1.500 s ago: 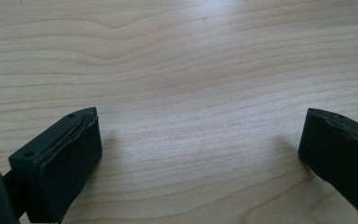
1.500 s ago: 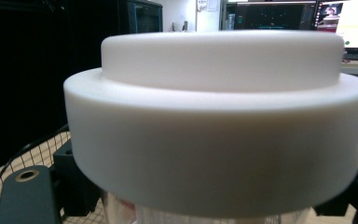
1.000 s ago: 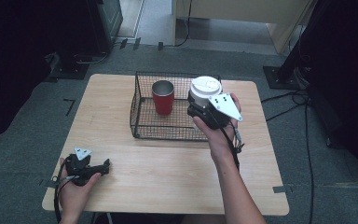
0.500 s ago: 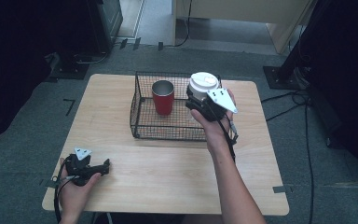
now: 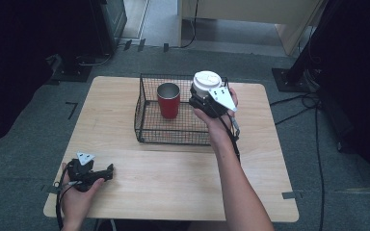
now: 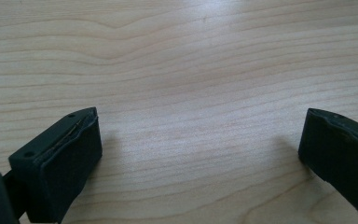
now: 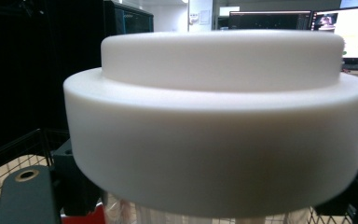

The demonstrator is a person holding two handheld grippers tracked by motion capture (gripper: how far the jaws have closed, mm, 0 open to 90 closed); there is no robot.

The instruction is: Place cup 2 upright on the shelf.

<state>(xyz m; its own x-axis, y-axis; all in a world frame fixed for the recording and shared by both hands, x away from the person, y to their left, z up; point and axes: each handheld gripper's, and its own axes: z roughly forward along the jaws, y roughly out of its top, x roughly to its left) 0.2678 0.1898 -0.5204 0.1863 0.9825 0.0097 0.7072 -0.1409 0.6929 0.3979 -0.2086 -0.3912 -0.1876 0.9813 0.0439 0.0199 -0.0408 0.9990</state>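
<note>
The wooden tabletop (image 5: 173,178) carries a black wire basket (image 5: 147,130) that stands near its far edge, a little right of the middle. Inside the basket, toward its far left corner, a red cup (image 5: 168,101) with a metal rim stands upright, mouth up.

The white-lidded jar (image 5: 206,81) is held at the basket's far right corner, just above its rim, upright with its long axis vertical and the lid on top. In the right gripper view the lid (image 7: 219,116) is a thick, plain white stepped disc, a narrower round step on a wider one, and below it shows a strip of clear, ribbed wall. The red cup stands just left of the jar, apart from it, and the basket's right wall lies beneath the hand.

The right gripper (image 5: 207,98) comes in from the near side, its jaws clamped on the jar's body below the lid.

The left gripper (image 5: 107,172) rests on the tabletop near the near left corner, held in the left hand (image 5: 77,197). In the left gripper view its jaws stand wide apart over bare wood with nothing between them.
</note>
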